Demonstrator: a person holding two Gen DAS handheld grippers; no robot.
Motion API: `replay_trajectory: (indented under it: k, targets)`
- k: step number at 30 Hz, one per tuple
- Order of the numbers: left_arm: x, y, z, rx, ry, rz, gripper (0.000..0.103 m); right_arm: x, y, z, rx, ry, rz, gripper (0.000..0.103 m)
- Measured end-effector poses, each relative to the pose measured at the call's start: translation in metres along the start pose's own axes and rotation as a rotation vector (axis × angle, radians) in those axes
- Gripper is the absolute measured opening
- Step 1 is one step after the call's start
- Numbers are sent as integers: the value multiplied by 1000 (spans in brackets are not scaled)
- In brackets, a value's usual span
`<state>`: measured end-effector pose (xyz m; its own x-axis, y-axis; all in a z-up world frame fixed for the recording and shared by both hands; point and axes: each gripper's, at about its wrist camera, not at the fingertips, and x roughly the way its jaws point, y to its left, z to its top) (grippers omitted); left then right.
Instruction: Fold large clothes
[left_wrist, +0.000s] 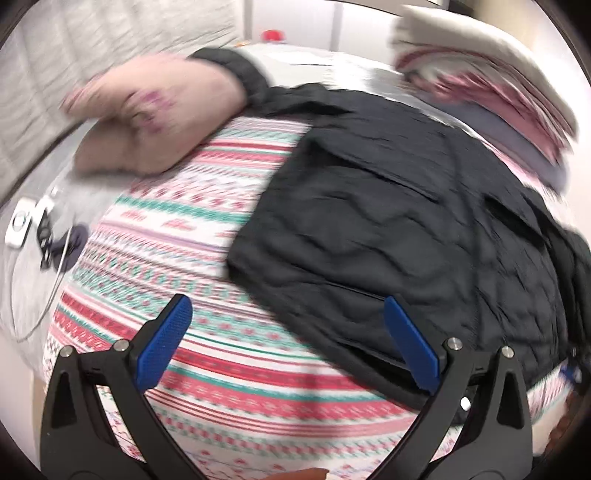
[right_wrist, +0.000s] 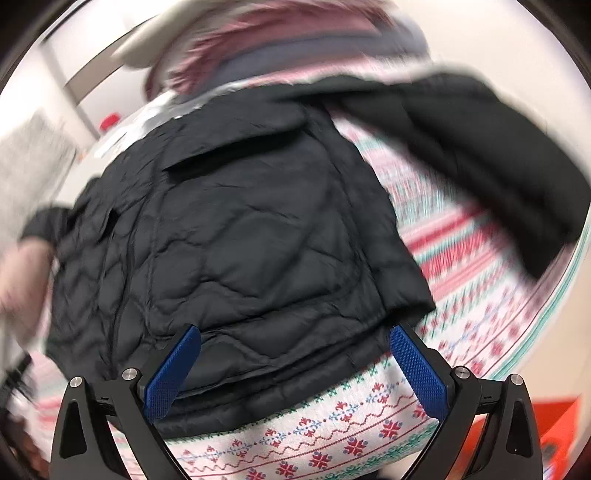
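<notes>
Both the left gripper (left_wrist: 288, 321) and the right gripper (right_wrist: 295, 347) share one build: black angular plastic arms with triangular cut-outs, two round silver screw heads per arm, and fingers (left_wrist: 166, 347) faced with blue, finely cross-hatched textured pads (right_wrist: 417, 373).

Left claw (left_wrist: 288, 347) and right claw (right_wrist: 295, 369), both spread wide, empty
</notes>
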<state>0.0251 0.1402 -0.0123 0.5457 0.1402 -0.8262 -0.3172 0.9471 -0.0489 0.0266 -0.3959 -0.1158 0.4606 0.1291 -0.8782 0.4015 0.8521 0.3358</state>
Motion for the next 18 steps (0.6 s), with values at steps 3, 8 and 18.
replay_trajectory:
  k: [3,8,18]
  targets:
    - [15,24,5,-80,47,10,103,9,-35,6,179,30,94,101]
    - [44,25,5,-122,124,-41,97,18,-44,6,212,74,106,73]
    - [92,-7,-4,-96,209,-93,16,16,-47,17,174,-18,22,7]
